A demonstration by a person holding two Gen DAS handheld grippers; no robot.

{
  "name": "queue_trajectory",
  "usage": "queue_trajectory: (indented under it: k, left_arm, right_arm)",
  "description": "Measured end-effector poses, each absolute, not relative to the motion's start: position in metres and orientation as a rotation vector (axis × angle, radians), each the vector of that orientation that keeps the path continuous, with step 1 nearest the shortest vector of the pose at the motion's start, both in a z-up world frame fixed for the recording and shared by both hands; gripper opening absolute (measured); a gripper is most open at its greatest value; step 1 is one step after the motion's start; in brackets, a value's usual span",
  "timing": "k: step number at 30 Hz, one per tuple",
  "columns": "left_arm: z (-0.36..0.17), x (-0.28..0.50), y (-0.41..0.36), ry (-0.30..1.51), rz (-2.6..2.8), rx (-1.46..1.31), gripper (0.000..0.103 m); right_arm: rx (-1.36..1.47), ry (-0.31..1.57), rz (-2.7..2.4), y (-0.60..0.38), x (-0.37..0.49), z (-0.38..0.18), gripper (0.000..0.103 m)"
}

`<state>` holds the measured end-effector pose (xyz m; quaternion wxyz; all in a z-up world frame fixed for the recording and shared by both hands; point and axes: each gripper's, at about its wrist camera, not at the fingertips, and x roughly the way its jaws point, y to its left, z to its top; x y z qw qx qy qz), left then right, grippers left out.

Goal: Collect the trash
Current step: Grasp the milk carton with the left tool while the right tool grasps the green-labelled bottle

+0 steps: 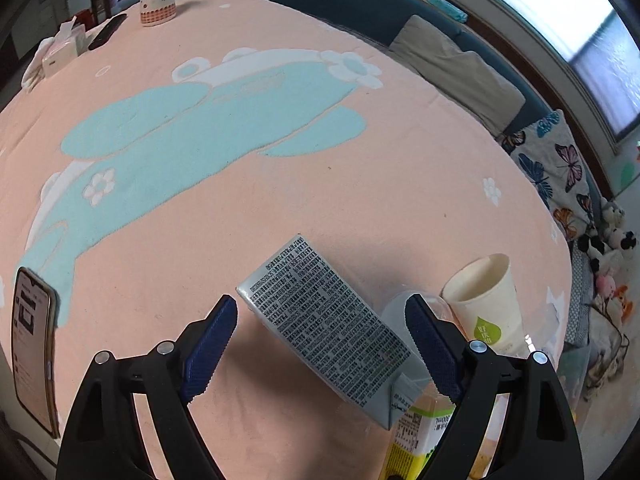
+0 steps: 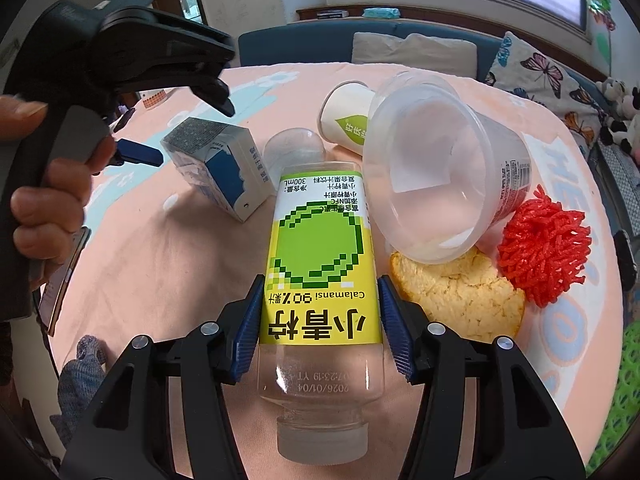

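Item: juice bottle (image 2: 320, 280), clear plastic, yellow-green Calamansi label, lying on its side on the table (image 2: 160, 272), neck toward the camera. Right tongs (image 2: 320, 324) straddle it, the pads at or nearly at the label on both sides; firm grip cannot be told.

Item: milk carton (image 1: 324, 320), grey printed face up, lying tilted between the wide-spread left tongs (image 1: 320, 344), neither pad touching it.

Nearby trash: paper cup (image 2: 348, 120), clear plastic tub (image 2: 440, 176), fruit peel (image 2: 460, 300), red foam net (image 2: 544, 248).

Step judged: both pickups being set up, nothing lifted. Next calls for squeezing on the bottle, and centring and narrowing on the carton.
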<state>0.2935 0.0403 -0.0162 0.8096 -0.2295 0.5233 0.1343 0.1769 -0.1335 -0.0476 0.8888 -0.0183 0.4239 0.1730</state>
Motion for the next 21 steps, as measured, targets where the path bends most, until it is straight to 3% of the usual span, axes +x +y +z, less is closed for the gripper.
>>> queue_trajectory:
  k: [8,11,16,21]
  left_arm:
    - [-0.031,0.304,0.039,1.149,0.331,-0.481,0.083]
    - [-0.034,0.303,0.039,1.149,0.316,-0.467,0.078]
    - [-0.031,0.298,0.043,1.136,0.243,-0.466,0.056]
    - [-0.026,0.287,0.041,1.119,0.169,-0.426,0.049]
  right_arm:
    - [-0.032,0.889,0.362,-0.133,0.177,-0.052,0.056]
    - [-0.03,0.89,0.362,-0.134,0.176,-0.051,0.055]
    - [-0.02,0.895,0.364,-0.136,0.174,-0.05,0.055]
    - [-0.001,0.896,0.37,-0.139,0.167,-0.049,0.055]
